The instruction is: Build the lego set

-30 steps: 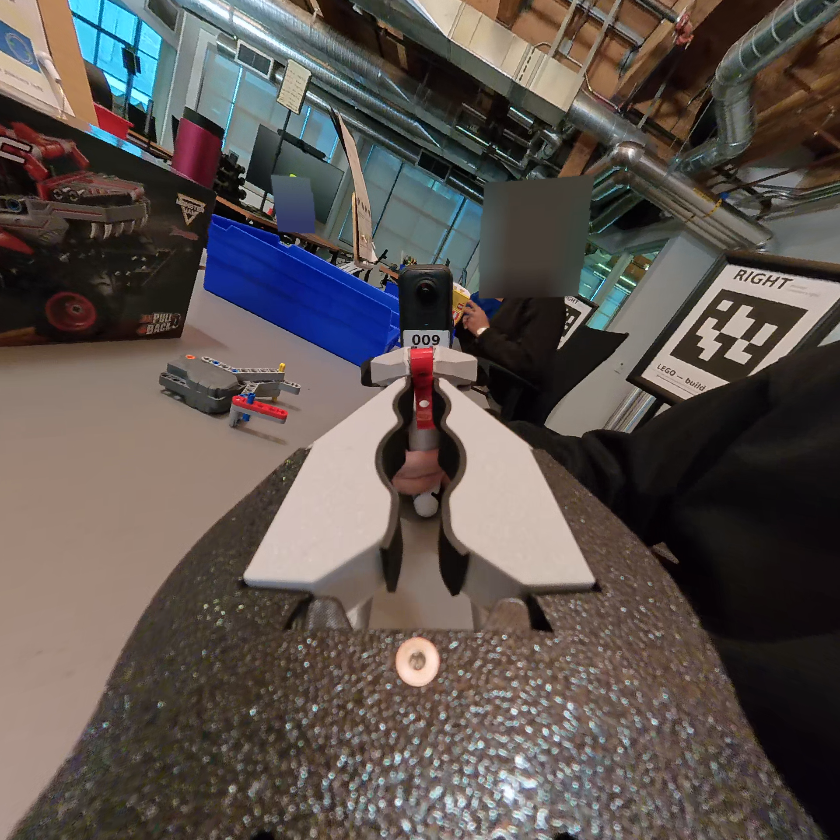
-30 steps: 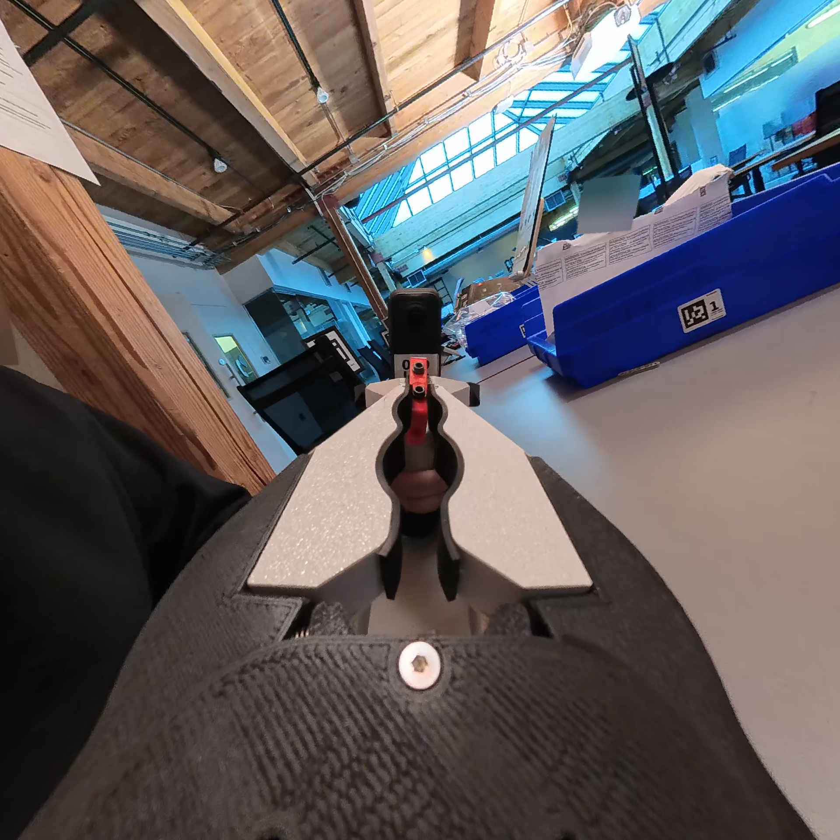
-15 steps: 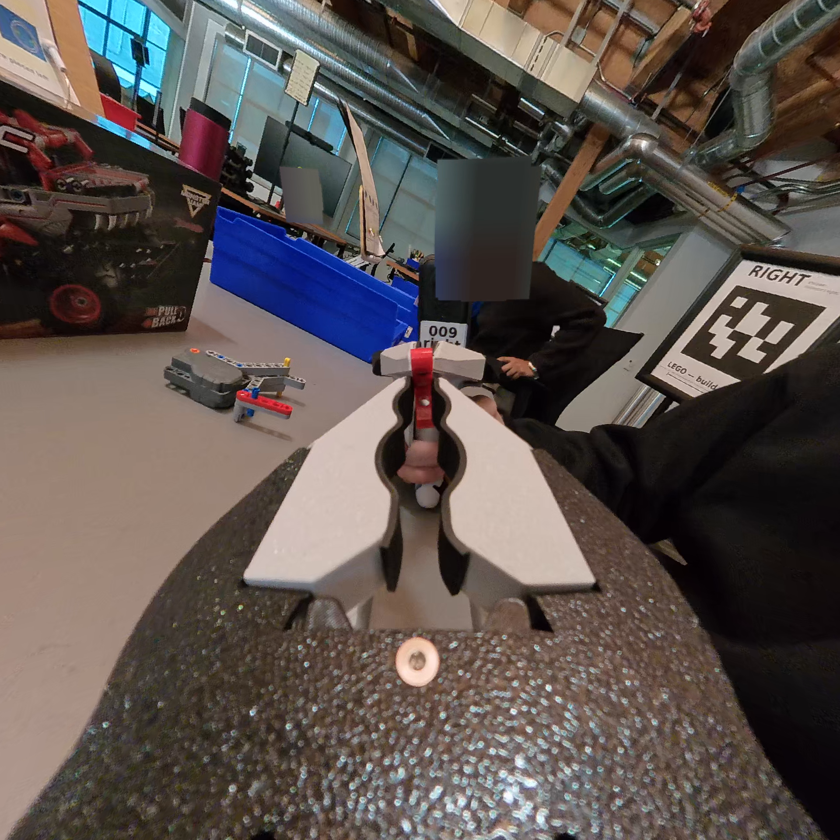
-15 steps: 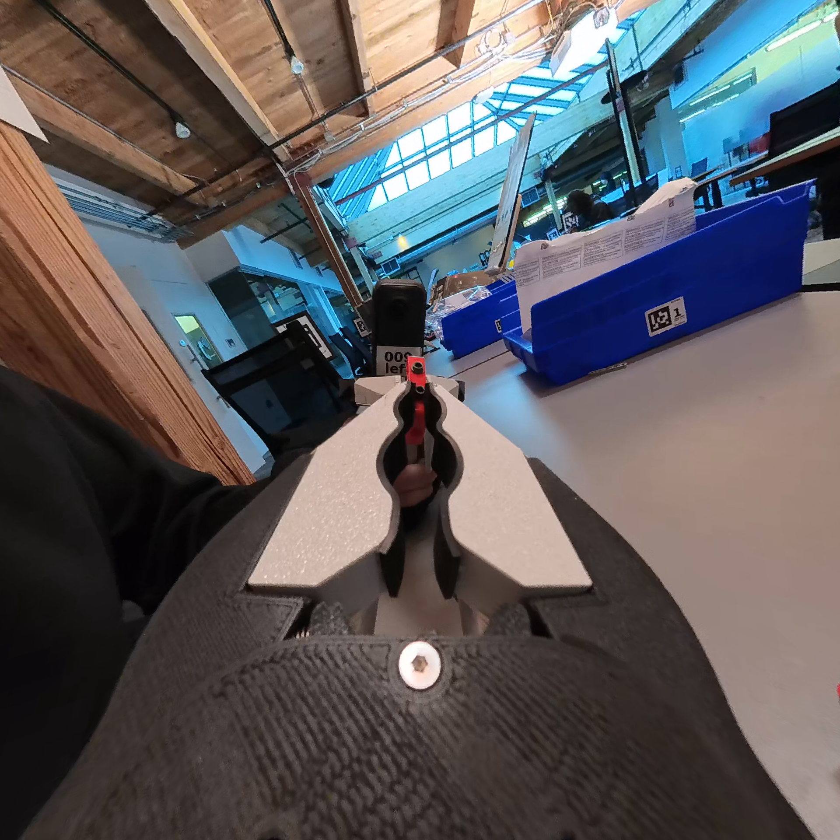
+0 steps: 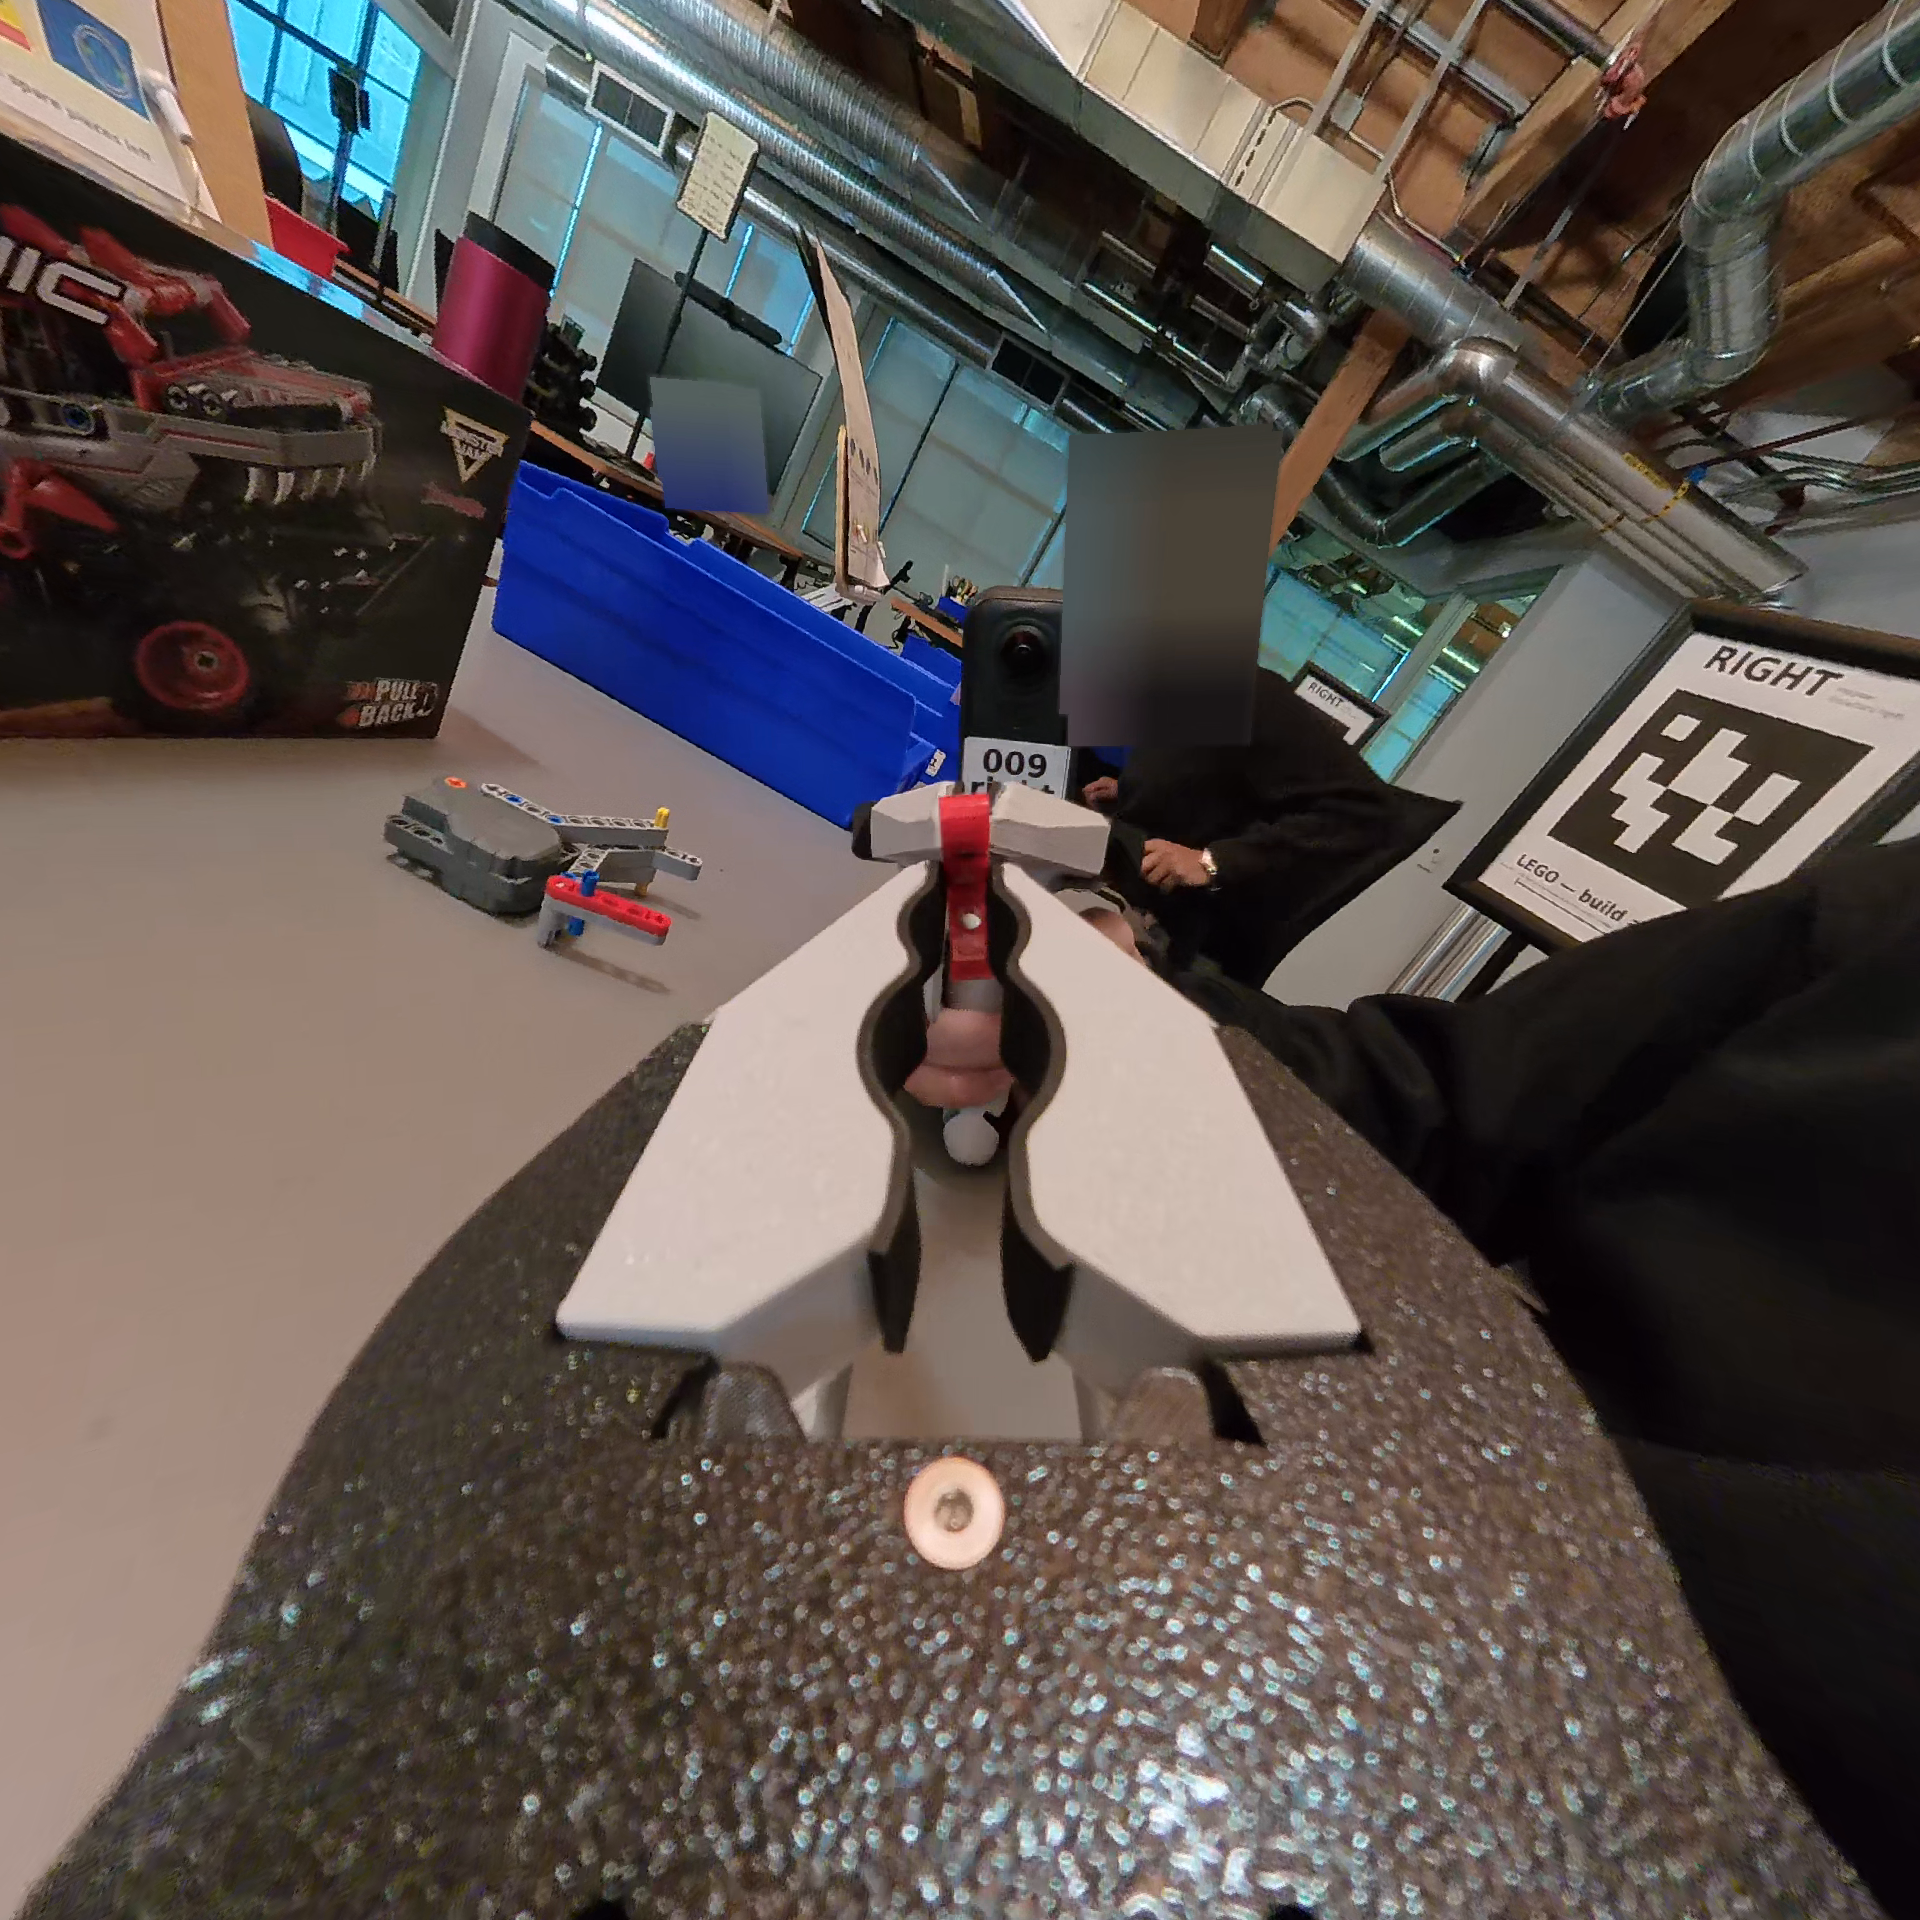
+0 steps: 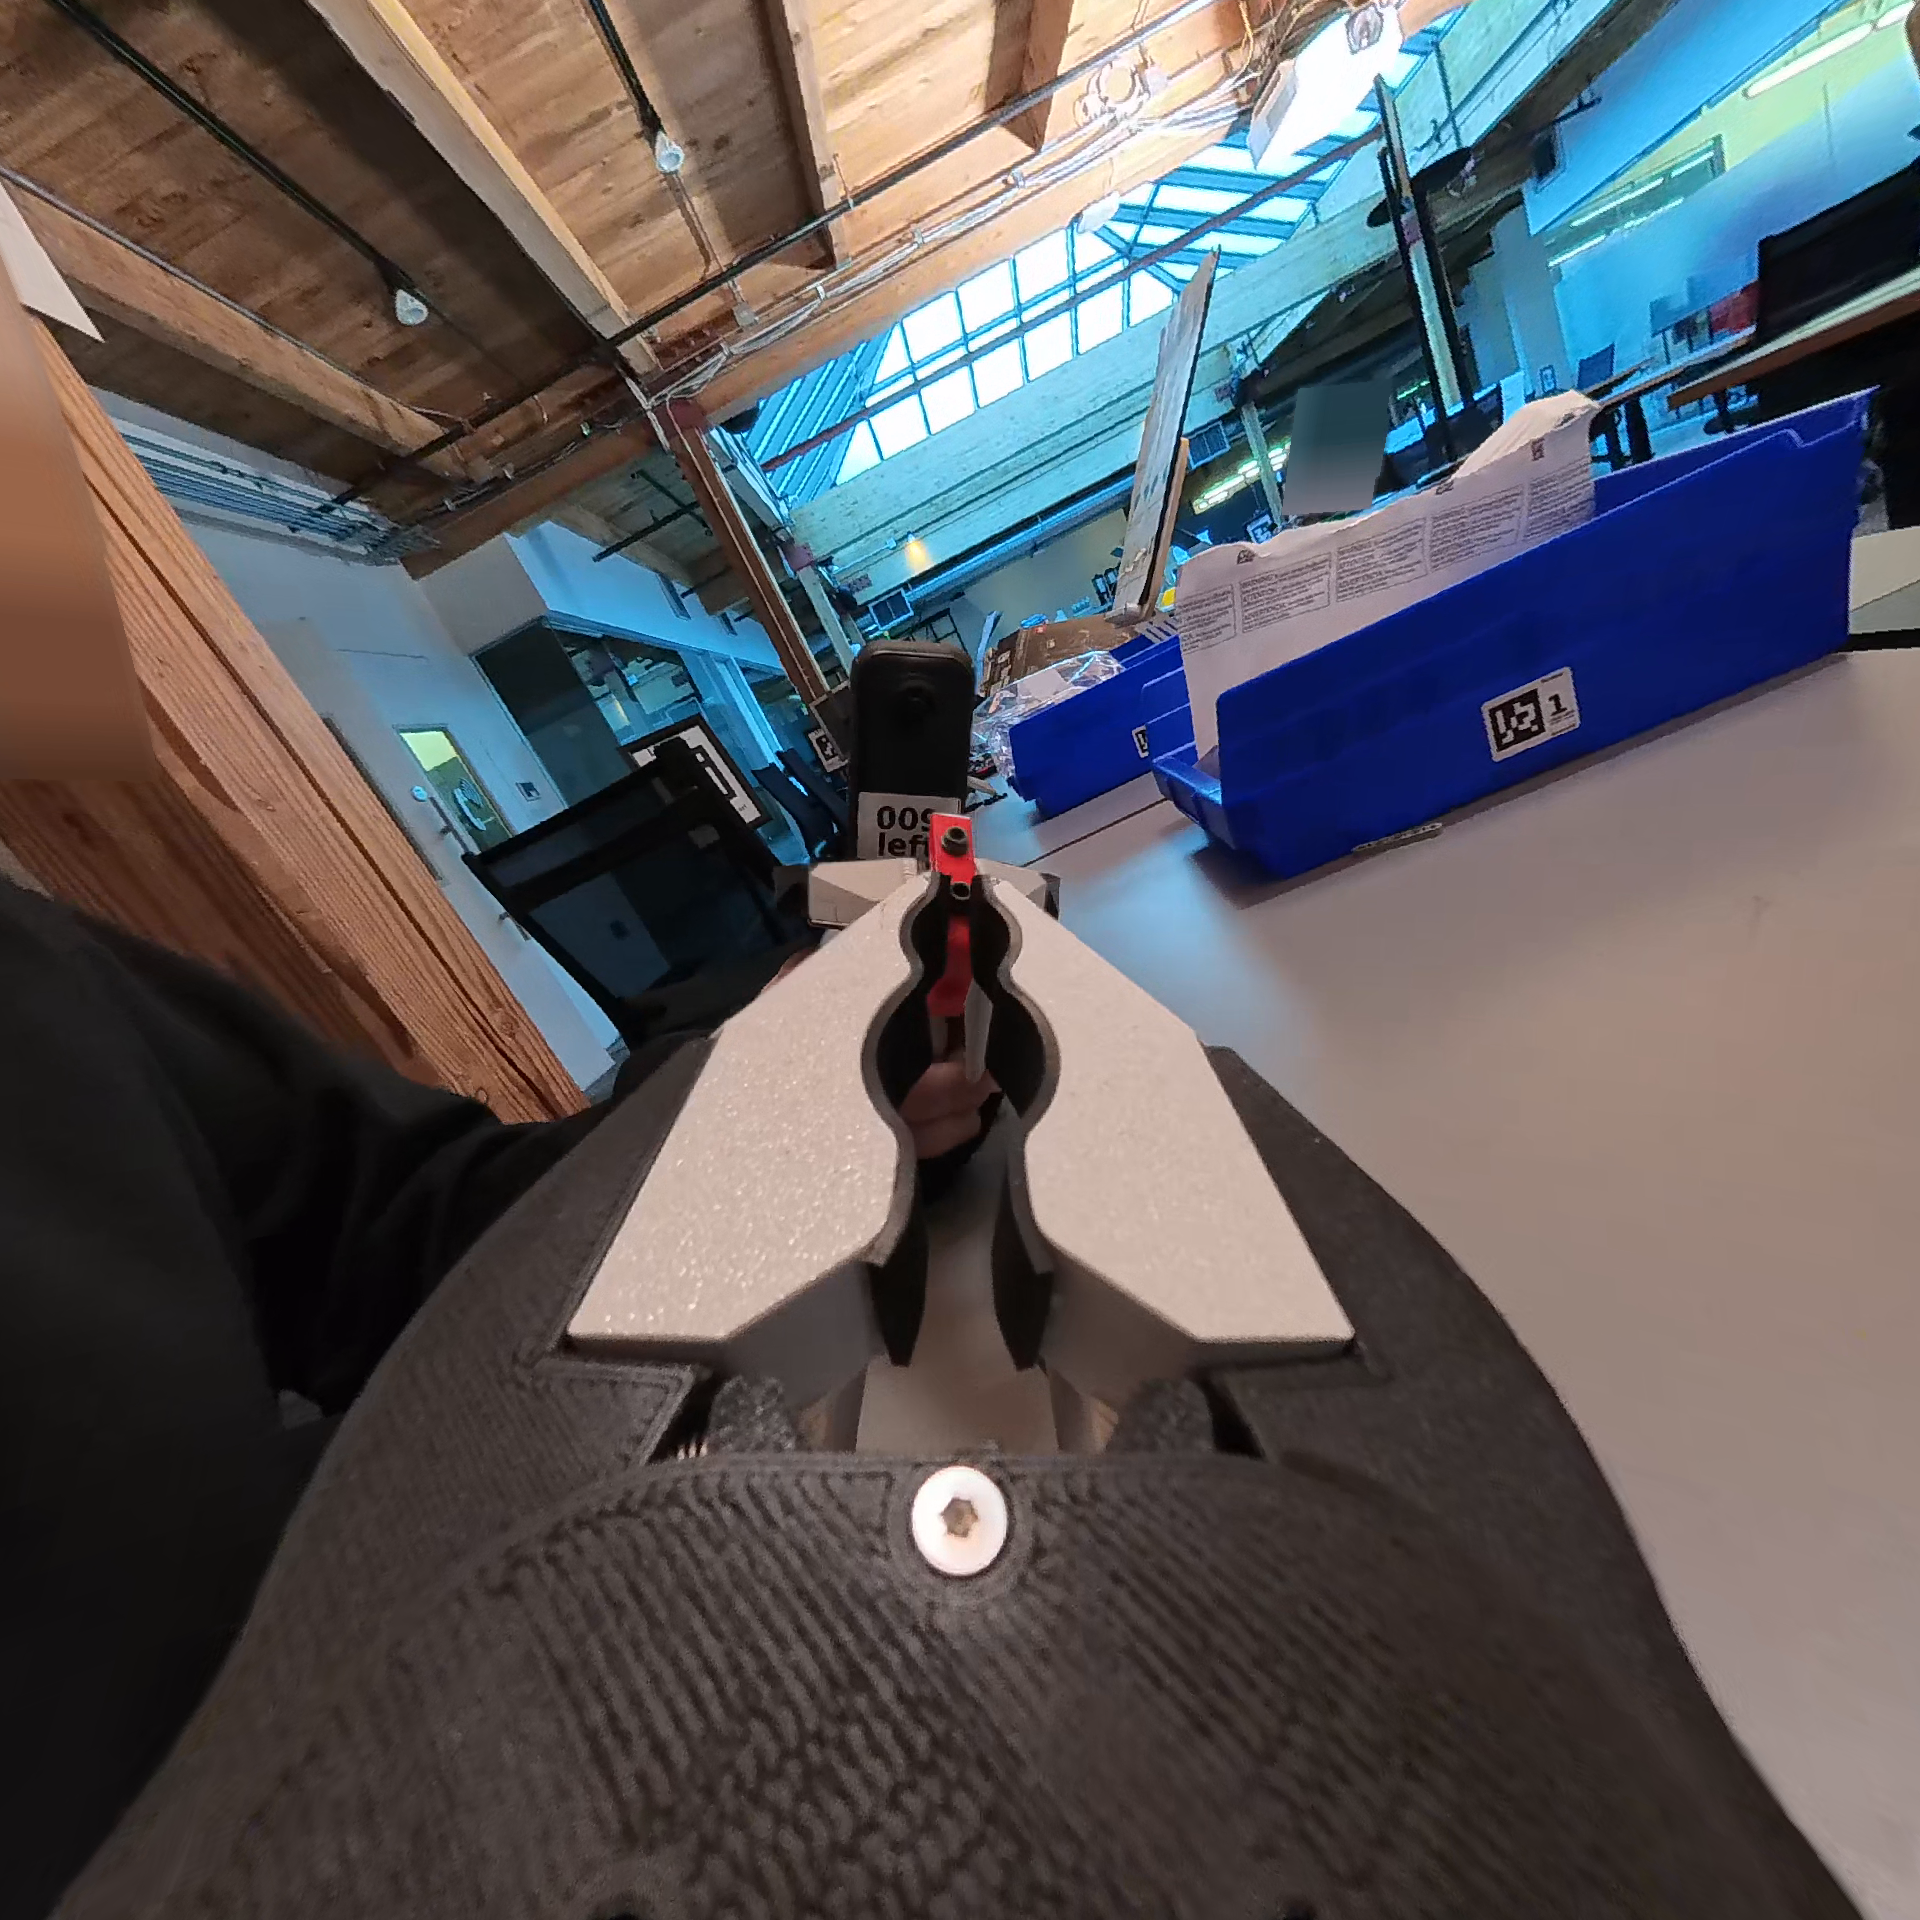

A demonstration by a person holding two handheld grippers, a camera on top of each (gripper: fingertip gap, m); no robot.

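Both grippers, left gripper (image 5: 961,883) and right gripper (image 6: 951,894), are clamped together on one red lego piece (image 5: 964,904), meeting tip to tip.

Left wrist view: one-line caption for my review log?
Both grippers pinch a red Lego piece tip to tip above the grey table; half-built grey assembly lies beyond, by blue bins.

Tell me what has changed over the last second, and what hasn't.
Little changed. Both grippers, left gripper and right gripper, stay shut on the same small red lego piece with a grey stem, held tip to tip above the grey table; the views only tilted slightly. The grey and red lego assembly and the dark lego box stayed put.
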